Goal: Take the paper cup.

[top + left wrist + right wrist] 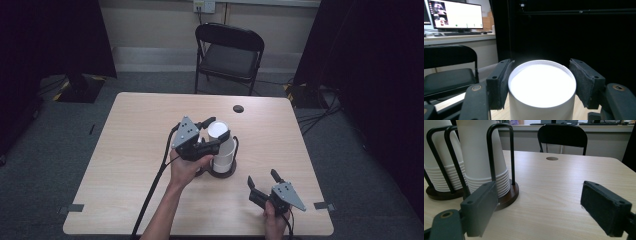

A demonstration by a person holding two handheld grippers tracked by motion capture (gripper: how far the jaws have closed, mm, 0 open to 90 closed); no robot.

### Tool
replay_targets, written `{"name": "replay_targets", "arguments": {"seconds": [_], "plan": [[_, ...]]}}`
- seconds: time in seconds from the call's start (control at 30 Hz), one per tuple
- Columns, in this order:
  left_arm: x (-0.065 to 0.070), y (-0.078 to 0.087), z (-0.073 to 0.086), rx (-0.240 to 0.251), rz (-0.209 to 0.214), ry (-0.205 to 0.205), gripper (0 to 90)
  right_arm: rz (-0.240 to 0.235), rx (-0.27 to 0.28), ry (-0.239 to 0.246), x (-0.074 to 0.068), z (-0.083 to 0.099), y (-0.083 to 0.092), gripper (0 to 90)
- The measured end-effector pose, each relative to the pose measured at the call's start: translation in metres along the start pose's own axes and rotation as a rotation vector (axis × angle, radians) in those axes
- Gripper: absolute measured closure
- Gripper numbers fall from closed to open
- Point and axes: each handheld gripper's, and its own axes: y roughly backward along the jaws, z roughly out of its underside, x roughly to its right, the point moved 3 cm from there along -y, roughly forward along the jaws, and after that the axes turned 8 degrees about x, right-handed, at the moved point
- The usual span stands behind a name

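One cup (542, 87) clamped by left gripper (216, 129) | seemingly lifting off stack (485, 165) | right gripper (263, 179) open, empty | placement left

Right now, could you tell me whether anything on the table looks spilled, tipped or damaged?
Nothing stands out: the stacked paper cups stand upright in their black wire holder, and the table is dry and unmarked.
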Motion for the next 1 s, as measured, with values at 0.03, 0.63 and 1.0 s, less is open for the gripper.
{"name": "replay_targets", "arguments": {"seconds": [0.03,0.63,1.0], "plan": [[0.001,0.001,0.0,-0.001,-0.001,-0.001,36.1,0.001,-0.001,-0.002,0.0,0.0,0.0,13.7],[0.006,0.023,0.001,-0.01,-0.011,0.029,36.1,0.005,-0.016,-0.003,0.001,0.0,-0.002,13.6],[0.003,0.042,0.008,-0.022,0.008,0.105,36.0,0.014,-0.019,-0.001,0.0,0.0,-0.002,13.6]]}}
